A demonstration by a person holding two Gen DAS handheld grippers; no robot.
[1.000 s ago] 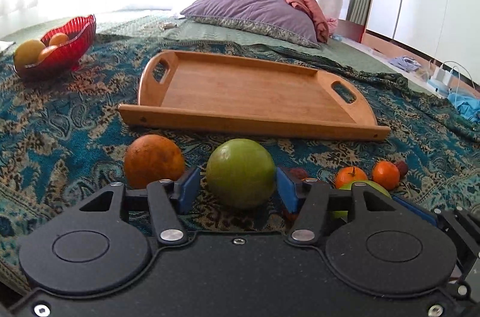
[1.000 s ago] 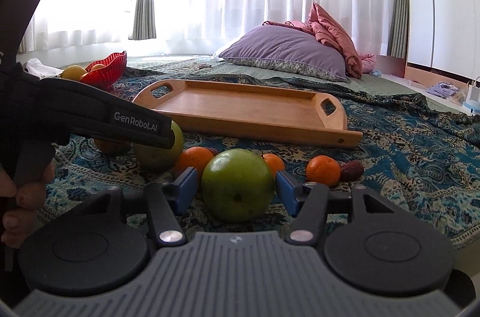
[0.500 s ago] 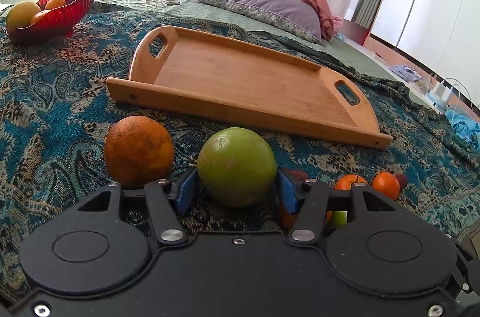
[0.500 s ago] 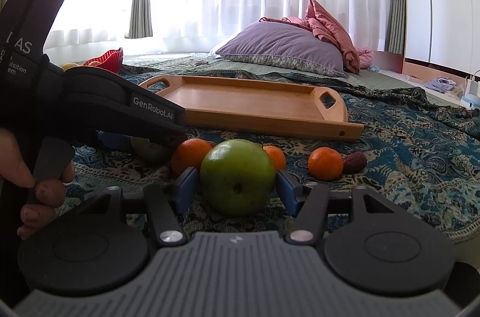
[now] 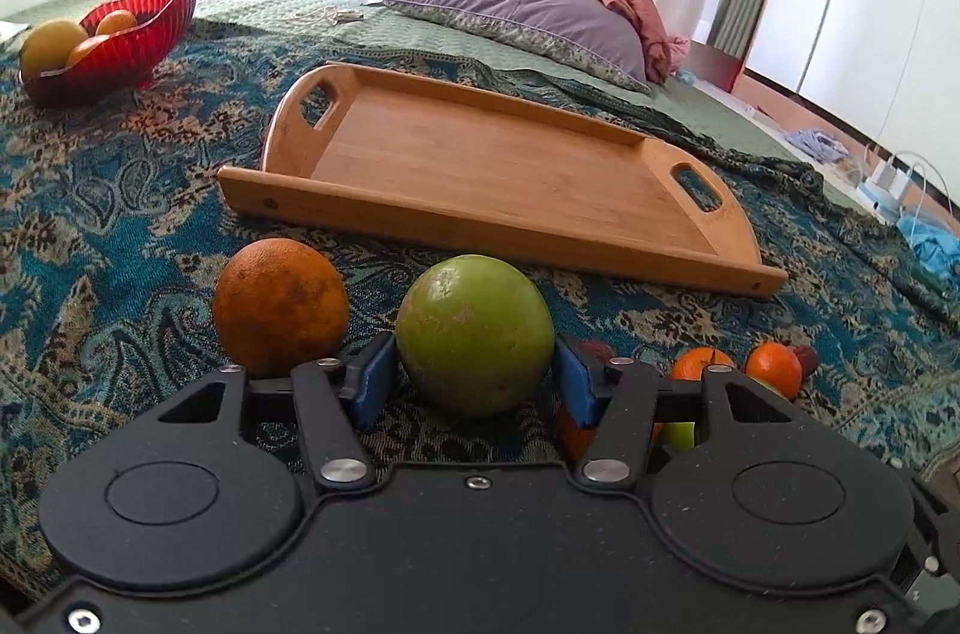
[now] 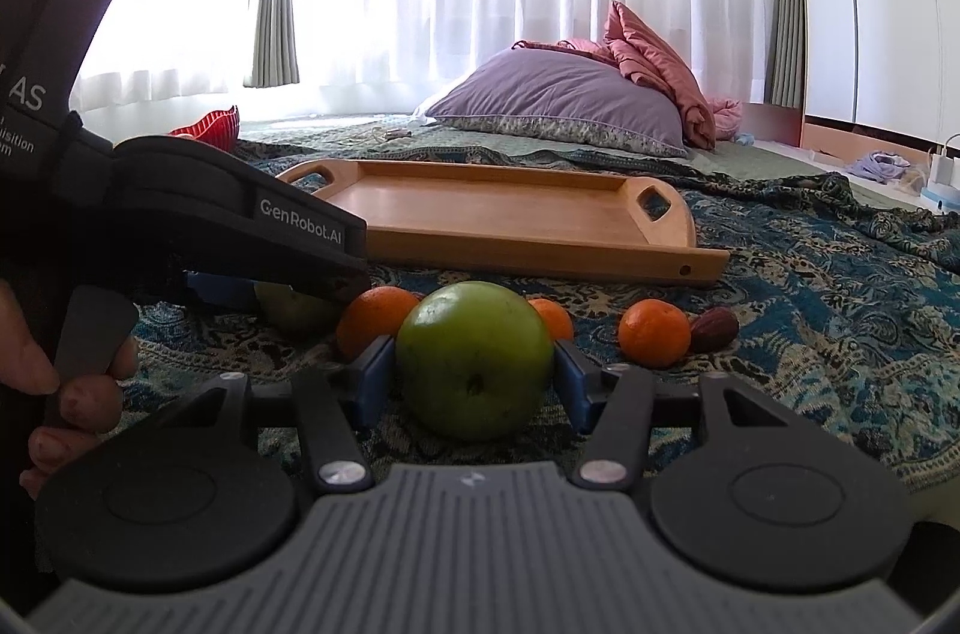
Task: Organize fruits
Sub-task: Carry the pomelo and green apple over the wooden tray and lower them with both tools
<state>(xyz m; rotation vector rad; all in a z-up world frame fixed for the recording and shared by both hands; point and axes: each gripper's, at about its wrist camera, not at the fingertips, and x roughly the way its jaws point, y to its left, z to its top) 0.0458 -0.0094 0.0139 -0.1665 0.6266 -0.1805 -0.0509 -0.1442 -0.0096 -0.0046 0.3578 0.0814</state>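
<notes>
My left gripper [image 5: 474, 376] is shut on a large green fruit [image 5: 474, 334], its blue pads pressed to both sides, low over the patterned blanket. A big orange [image 5: 279, 304] lies just left of it. My right gripper [image 6: 474, 376] is shut on a second green fruit [image 6: 474, 358]. Small oranges [image 6: 654, 334] and a dark date-like fruit [image 6: 714, 328] lie beyond it. An empty wooden tray [image 5: 498, 166] sits further back, also in the right wrist view [image 6: 498, 214]. The left gripper's body [image 6: 180, 226] fills the left of the right wrist view.
A red glass bowl [image 5: 144, 28] with yellow and orange fruit stands at the far left. A purple pillow [image 5: 516, 4] and pink cloth lie behind the tray. The blanket's edge drops to the floor at the right, where cables and a charger [image 5: 888, 178] lie.
The left gripper has lifted and tilted with the green fruit, so the tray shows from higher up. The right gripper has stayed closed on its green fruit and dropped slightly.
</notes>
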